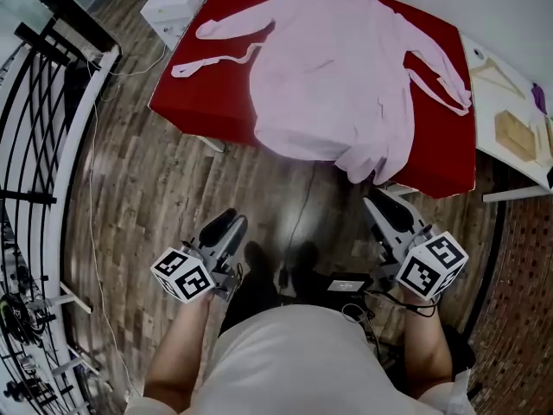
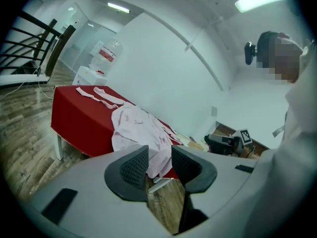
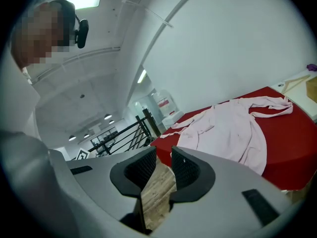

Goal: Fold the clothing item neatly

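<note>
Red table [image 1: 188,102], pale pink robe [image 1: 337,76] spread unfolded

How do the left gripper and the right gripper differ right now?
The left gripper holds its fingers wider apart than the right gripper. The right gripper is nearer the hanging hem of the pink garment than the left gripper. Both are open and empty, above the wooden floor.

Pale pink garment [image 1: 337,76], red table [image 1: 194,102]
</note>
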